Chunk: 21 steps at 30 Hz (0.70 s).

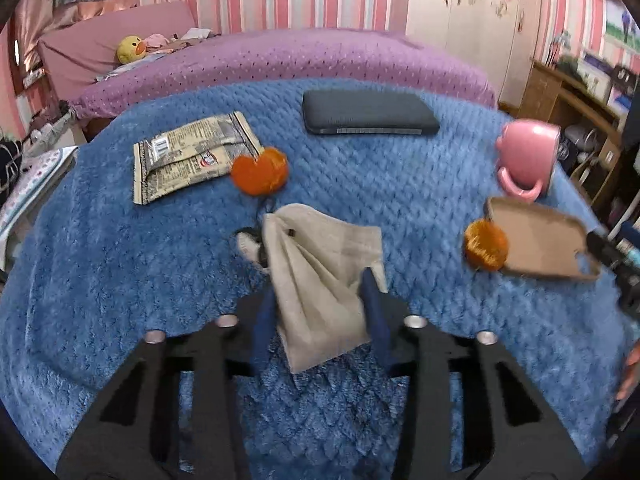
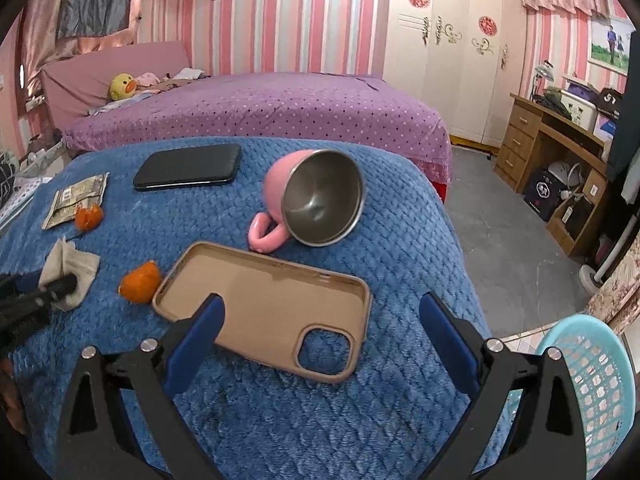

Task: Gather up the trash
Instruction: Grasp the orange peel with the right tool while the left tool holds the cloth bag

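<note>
A crumpled beige napkin [image 1: 316,248] lies on the blue blanket [image 1: 120,280], and my left gripper [image 1: 320,284] is shut on it, a blue pad pressing each side. Two orange peels [image 1: 260,170] [image 1: 486,244] and a printed snack wrapper [image 1: 192,156] lie around it. In the right wrist view the napkin [image 2: 80,264] sits at the far left with the left gripper's finger on it. My right gripper [image 2: 322,299] stands open above a tan phone case [image 2: 264,300], holding nothing. One peel [image 2: 140,282] lies beside the case's left end.
A pink mug [image 2: 312,196] with a steel inside lies tipped on its side behind the case. A black phone [image 2: 188,166] rests at the back. A teal plastic basket [image 2: 592,380] stands on the floor off the blanket's right edge. A purple bed [image 2: 280,108] lies beyond.
</note>
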Available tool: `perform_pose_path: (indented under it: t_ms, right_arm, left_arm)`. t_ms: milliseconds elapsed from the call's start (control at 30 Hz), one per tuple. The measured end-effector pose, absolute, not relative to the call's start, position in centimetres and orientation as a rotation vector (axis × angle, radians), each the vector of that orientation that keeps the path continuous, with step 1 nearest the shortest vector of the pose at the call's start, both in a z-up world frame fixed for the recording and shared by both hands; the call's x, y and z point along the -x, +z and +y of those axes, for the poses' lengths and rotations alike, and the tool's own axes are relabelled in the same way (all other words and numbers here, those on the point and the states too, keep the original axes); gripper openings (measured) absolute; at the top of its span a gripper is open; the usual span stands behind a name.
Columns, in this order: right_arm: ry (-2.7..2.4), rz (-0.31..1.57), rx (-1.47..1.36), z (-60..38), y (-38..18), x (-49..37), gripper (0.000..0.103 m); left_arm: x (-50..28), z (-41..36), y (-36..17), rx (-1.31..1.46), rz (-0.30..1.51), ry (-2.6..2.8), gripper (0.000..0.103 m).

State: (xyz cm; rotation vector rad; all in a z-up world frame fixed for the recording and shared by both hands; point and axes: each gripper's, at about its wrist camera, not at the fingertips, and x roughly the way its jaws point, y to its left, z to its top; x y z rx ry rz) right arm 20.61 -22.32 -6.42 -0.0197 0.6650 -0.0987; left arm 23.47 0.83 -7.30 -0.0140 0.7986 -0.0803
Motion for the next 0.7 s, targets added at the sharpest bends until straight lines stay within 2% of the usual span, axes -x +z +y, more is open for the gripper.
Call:
perform_pose_path:
  t_ms: [200, 467, 533, 600, 633, 700]
  right_arm:
    - [-0.035, 0.67, 0.023, -19.8, -6.6, -20.6, 0.096]
    - [0.064, 0.695, 0.051, -14.2, -7.3, -21.8, 0.094]
    - [0.083, 0.711, 0.07, -12.7, -7.6, -22.3, 0.085]
    - [0.098, 0.729, 0.088, -11.7, -7.9, -22.9, 0.068]
    - [0.106, 0.745, 0.096, -11.2, -8.1, -23.3, 0.064]
    - [0.122, 0.775, 0.115, -10.5, -8.8, -23.8, 0.044]
  left_arm:
    - [-21.2, 4.0, -5.2, 0.027, 0.694, -0.022, 0.033]
    - [-21.3, 6.9, -5.4, 0.009, 0.692, 0.05, 0.033]
    - [-21.5, 7.2, -5.5, 0.015, 0.696, 0.049, 0.033]
    - [-21.5, 7.3, -5.5, 0.004, 0.694, 0.059, 0.033]
    - [-21.5, 7.3, -5.4, 0.001, 0.693, 0.062, 0.033]
    - [-21.7, 7.4, -5.4, 0.015, 0.694, 0.057, 0.033]
